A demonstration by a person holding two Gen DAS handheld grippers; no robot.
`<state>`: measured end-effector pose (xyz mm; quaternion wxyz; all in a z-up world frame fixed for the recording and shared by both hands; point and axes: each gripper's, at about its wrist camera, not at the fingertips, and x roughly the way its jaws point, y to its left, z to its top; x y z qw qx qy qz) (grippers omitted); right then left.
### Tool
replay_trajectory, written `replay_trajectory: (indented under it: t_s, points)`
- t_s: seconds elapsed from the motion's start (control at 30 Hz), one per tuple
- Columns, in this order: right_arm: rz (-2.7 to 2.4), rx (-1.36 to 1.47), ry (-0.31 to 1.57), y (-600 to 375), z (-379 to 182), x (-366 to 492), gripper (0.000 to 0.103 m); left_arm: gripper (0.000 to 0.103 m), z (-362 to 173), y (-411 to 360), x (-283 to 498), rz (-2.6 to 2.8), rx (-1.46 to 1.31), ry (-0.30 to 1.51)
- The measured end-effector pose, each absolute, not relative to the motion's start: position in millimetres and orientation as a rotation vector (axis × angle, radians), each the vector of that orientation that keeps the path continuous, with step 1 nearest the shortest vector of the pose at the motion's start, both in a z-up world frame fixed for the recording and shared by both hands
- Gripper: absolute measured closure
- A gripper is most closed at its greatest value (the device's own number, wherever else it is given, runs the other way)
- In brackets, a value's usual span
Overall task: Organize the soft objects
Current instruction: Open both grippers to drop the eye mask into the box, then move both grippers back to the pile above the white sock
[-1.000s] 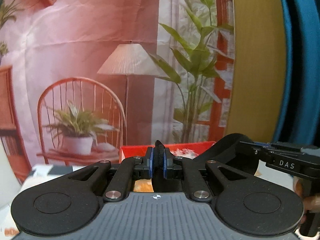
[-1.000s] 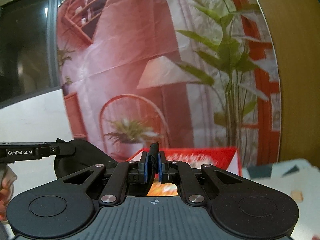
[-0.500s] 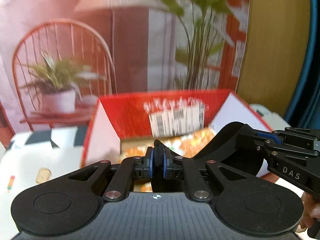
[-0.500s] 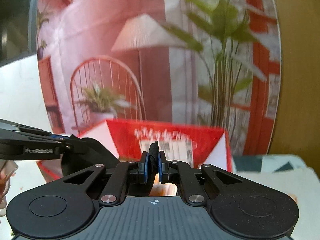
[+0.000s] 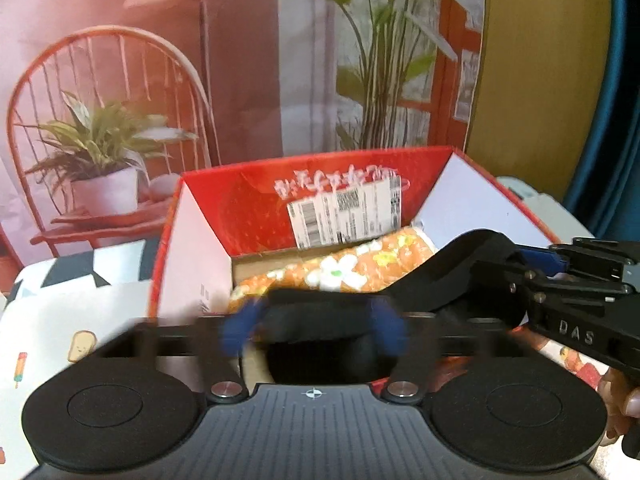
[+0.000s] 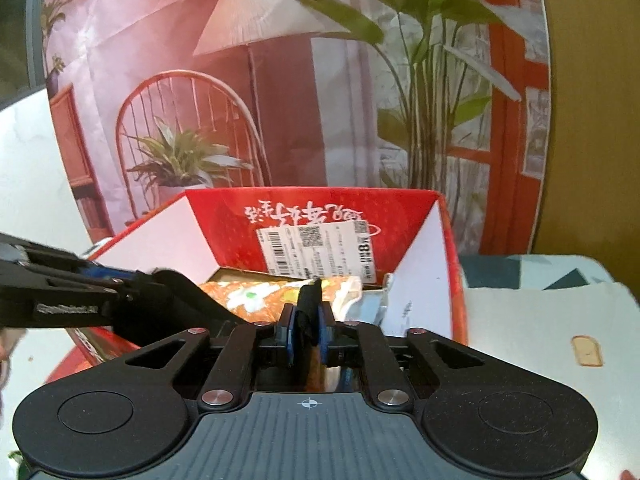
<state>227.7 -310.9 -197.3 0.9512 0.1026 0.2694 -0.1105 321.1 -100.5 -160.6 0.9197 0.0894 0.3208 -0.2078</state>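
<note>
Inside the red box [image 5: 256, 208] with white flaps lies an orange cloth [image 5: 340, 270] patterned with white flowers.

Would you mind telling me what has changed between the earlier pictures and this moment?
Both grippers tipped down toward the red box, so its inside and the orange flowered cloth now show. The left gripper has just been opening, and a black thing sits between its blurred fingers. The right gripper has just been opening slightly, black thing still between its fingers. The box and backdrop stayed put.
</note>
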Motion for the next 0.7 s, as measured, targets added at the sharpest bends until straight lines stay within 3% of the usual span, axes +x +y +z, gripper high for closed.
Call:
replay_trajectory:
  t_s: [0.23, 0.3, 0.37, 0.43, 0.7]
  points:
    - [-0.242, 0.146, 0.47, -292.1, -182.1, 199.9, 0.034, 0.008, -141.7, -87.1, 287.3, -0.446, 0.193, 0.584]
    - [-0.238, 0.15, 0.435, -285.0, -177.8, 187.0, 0.015, 0.007, -140.0, -80.1, 273.0, -0.45, 0.186, 0.57]
    - [-0.233, 0.182, 0.401, -279.5, -174.6, 173.2, 0.004, 0.007, -140.3, -71.6, 259.5, -0.452, 0.166, 0.573]
    - [-0.227, 0.217, 0.386, -274.2, -174.0, 161.6, 0.0, 0.006, -142.1, -61.4, 245.9, -0.453, 0.137, 0.578]
    - [-0.208, 0.273, 0.347, -240.6, -188.1, 107.6, 0.0, 0.006, -165.9, -21.6, 185.3, -0.425, 0.066, 0.578]
